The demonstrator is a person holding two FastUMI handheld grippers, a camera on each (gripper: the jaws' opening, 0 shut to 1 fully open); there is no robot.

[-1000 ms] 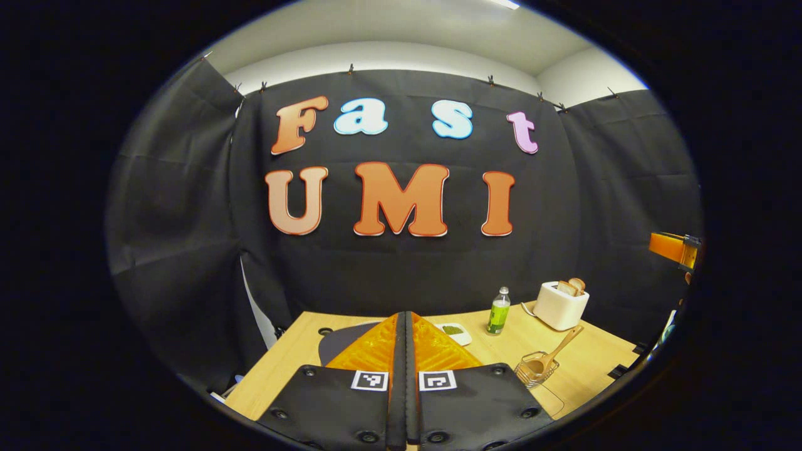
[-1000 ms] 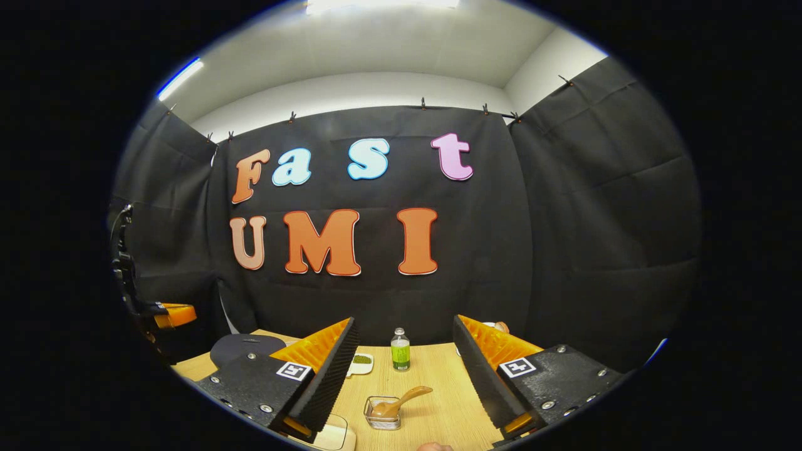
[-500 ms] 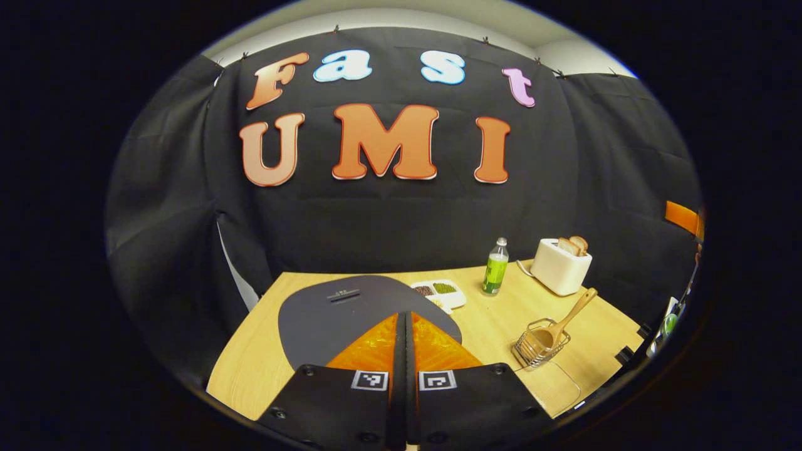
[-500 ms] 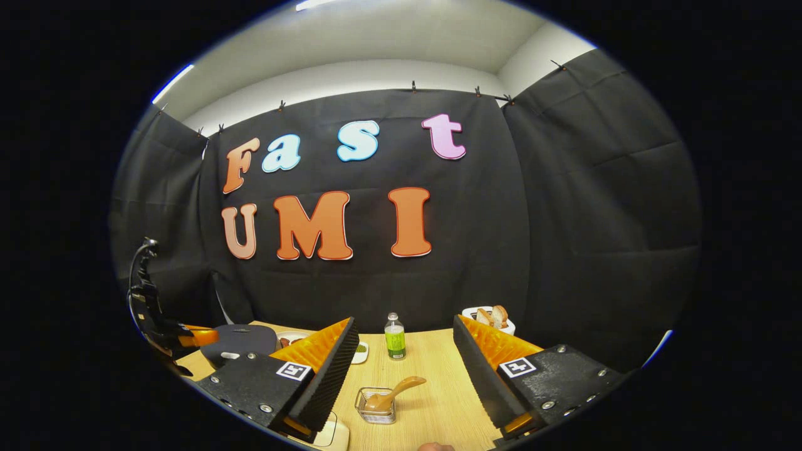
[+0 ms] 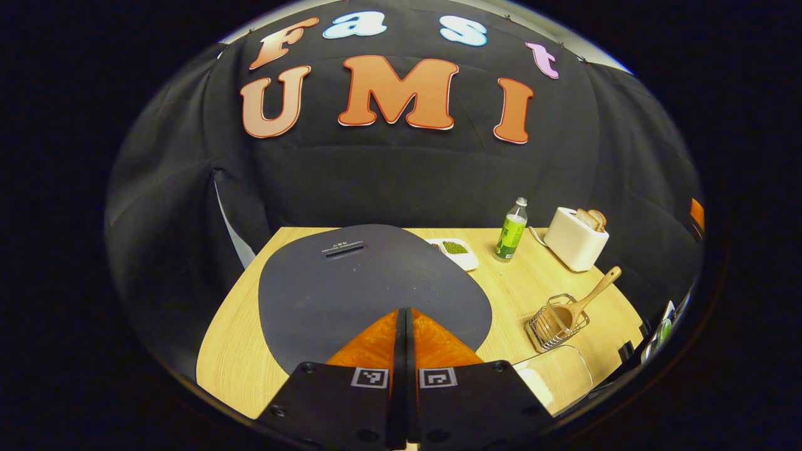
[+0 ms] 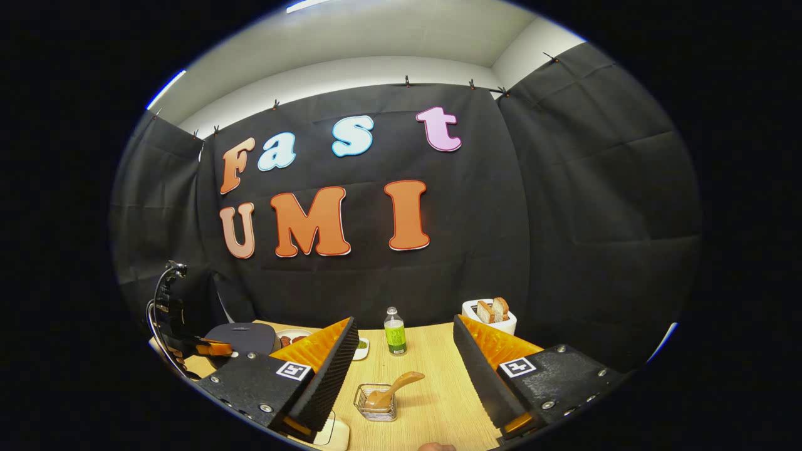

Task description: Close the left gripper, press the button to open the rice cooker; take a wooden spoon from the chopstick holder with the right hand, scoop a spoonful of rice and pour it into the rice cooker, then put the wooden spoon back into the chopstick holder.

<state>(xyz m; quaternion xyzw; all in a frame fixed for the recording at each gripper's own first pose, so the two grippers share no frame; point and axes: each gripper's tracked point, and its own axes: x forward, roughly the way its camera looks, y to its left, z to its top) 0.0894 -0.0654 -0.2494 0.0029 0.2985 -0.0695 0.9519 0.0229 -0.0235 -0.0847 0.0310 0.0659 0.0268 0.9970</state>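
The bench [image 5: 250, 351] was pale wood-grain with a smooth matt face. The rice cooker [image 5: 351, 288] lid looked like matt dark plastic. The chopstick holder [image 5: 554, 322] was shiny wire metal, the spoon [image 5: 586, 300] plain wood. The bottle [image 5: 512, 230] was clear glossy plastic, the toaster [image 5: 573, 241] smooth cream plastic, the wall [image 6: 564, 219] creased black cloth

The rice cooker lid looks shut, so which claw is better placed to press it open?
The left claw: its fingers are closed together and it hovers right over the rice cooker. The right claw is open, facing the wooden spoon.
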